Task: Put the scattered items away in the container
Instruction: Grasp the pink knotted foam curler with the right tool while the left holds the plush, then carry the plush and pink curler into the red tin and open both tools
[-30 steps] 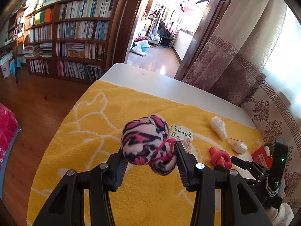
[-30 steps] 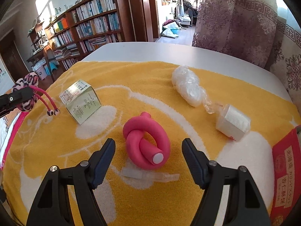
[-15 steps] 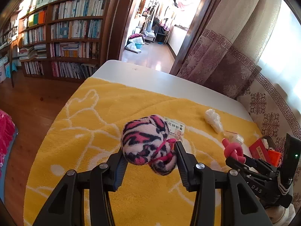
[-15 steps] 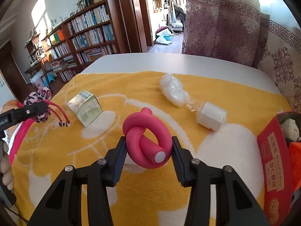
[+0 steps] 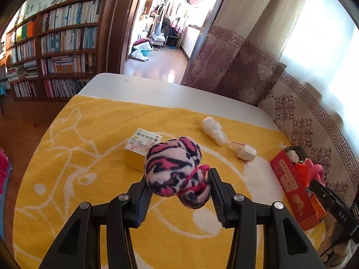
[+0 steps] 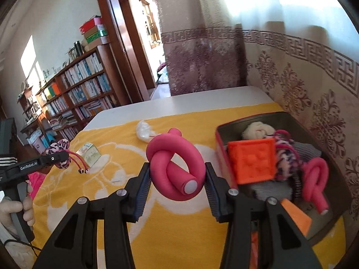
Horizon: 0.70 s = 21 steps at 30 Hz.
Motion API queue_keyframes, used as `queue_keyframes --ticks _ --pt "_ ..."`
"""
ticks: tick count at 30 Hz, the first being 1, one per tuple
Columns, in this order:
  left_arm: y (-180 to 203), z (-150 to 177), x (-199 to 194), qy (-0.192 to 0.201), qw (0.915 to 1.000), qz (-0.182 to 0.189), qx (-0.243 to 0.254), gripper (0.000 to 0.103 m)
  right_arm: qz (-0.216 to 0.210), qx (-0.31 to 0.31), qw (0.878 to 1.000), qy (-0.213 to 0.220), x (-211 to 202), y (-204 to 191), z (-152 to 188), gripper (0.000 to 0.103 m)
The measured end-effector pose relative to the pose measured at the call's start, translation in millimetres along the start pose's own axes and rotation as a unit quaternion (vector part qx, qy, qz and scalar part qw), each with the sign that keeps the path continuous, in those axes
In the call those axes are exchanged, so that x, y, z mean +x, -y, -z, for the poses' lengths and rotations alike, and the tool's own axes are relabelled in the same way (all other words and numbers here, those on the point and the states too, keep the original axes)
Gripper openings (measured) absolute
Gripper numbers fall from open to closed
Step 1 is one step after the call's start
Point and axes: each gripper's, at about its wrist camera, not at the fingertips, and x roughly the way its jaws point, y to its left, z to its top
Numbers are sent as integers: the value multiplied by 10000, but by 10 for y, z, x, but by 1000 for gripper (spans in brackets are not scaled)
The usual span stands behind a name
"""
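Note:
My left gripper (image 5: 178, 190) is shut on a pink-and-black striped plush toy (image 5: 172, 168), held above the yellow towel (image 5: 89, 157). My right gripper (image 6: 176, 180) is shut on a knotted pink foam tube (image 6: 175, 157), lifted just left of the red tin (image 6: 221, 148). The tin holds an orange cube (image 6: 252, 159), a second pink knot (image 6: 314, 179), a cream ball and striped fabric. In the left wrist view the tin (image 5: 291, 186) stands at the right, with the pink knot (image 5: 315, 172) over it.
On the towel lie a small yellow box (image 5: 141, 148), a crumpled clear wrapper (image 5: 213, 130) and a small white packet (image 5: 245, 153). A patterned curtain (image 6: 303, 78) hangs close behind the tin. The white tabletop (image 5: 168, 94) extends past the towel. A hand (image 6: 13, 210) grips the left handle.
My right gripper closed on the pink knot, lifted it off the towel and carried it right to the tin. My left gripper moved right with the plush toy still in it.

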Motion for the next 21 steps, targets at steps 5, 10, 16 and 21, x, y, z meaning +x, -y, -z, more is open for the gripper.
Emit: queue_keyframes --ticks 5,10,16,21 --pt "557 -3 -11 13 9990 220 382 50 352 434 9980 279 -368 579 82 50" --pt "1085 44 34 -45 9962 486 725 50 530 709 9955 350 -551 1005 174 50" --pt "1701 58 86 -115 9909 700 1148 50 721 549 9956 233 -479 1115 213 50" --pt "2151 -6 104 -71 9854 866 1464 50 724 381 9964 204 -386 1072 238 50"
